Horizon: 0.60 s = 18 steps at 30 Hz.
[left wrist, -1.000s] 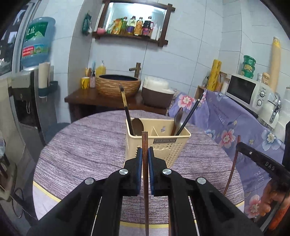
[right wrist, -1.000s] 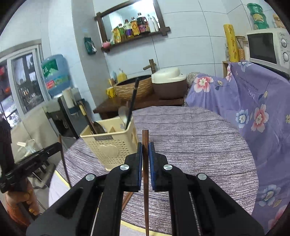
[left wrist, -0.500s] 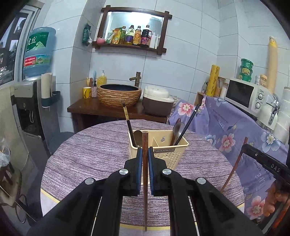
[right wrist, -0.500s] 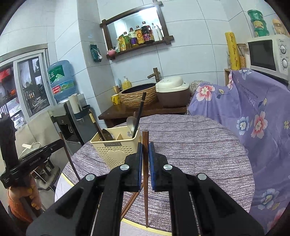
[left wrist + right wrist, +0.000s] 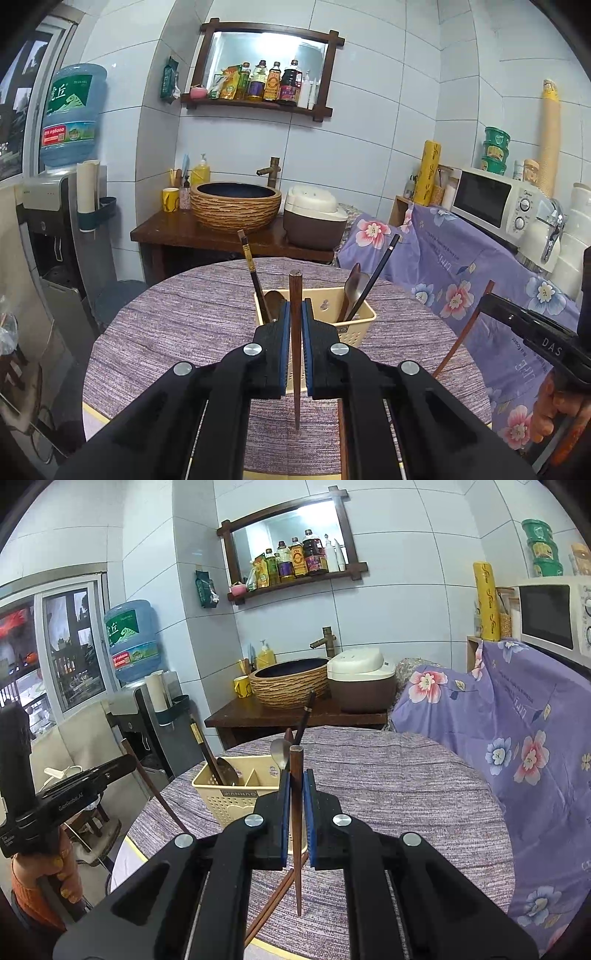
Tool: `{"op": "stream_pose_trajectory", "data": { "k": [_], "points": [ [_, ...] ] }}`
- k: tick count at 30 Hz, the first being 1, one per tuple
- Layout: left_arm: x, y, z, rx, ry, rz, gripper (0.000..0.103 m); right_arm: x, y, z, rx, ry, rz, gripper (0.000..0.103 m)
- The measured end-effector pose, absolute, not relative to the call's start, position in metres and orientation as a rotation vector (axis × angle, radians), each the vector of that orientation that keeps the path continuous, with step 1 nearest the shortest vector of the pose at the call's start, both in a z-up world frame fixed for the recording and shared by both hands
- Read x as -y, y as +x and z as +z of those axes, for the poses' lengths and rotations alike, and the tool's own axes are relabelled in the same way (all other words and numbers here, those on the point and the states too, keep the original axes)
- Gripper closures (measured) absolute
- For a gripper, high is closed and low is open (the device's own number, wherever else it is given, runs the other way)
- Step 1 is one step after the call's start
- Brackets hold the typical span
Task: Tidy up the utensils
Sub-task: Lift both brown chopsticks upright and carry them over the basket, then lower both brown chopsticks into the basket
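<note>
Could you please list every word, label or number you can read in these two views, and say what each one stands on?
"JIANHAO": plate on the front of the cream utensil basket.
"DAS": side of the right gripper, partly cut off.
"GenRobot.AI": side of the left gripper, small print.
Two large Chinese characters, the second "丘": green label of the water jug.
Sauce bottle labels, microwave dial markings and printing on the floral cloth: too small or blurred to read.

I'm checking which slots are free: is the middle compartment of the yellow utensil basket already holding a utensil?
No: in the right wrist view the yellow utensil basket shows nothing rising from its middle compartment, only from the end ones.
</note>
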State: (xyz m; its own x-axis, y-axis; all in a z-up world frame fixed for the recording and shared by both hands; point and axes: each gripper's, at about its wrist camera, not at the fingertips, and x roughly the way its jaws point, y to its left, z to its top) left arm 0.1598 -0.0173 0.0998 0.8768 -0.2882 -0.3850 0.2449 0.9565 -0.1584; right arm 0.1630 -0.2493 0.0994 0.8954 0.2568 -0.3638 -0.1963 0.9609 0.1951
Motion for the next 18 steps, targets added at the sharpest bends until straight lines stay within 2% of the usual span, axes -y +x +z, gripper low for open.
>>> {"op": "stream_pose_trajectory", "data": {
  "k": [3,4,11,18],
  "points": [
    [0.018,0.161,0.109,-0.409,-0.105,-0.293,0.096,0.247,0.168,0.110,-0.395,0.152,0.252,0.095],
    [0.017,0.161,0.114,-0.404,-0.106,-0.299,0.101,0.246,0.170,0.115,-0.392,0.151,0.259,0.095],
    [0.025,0.161,0.155,-0.328,-0.073,-0.323,0.101,0.229,0.185,0.156,-0.349,0.105,0.290,0.095],
    [0.023,0.172,0.124,-0.403,-0.062,-0.294,0.100,0.228,0.187,0.152,-0.355,0.133,0.296,0.095]
  ]
}}
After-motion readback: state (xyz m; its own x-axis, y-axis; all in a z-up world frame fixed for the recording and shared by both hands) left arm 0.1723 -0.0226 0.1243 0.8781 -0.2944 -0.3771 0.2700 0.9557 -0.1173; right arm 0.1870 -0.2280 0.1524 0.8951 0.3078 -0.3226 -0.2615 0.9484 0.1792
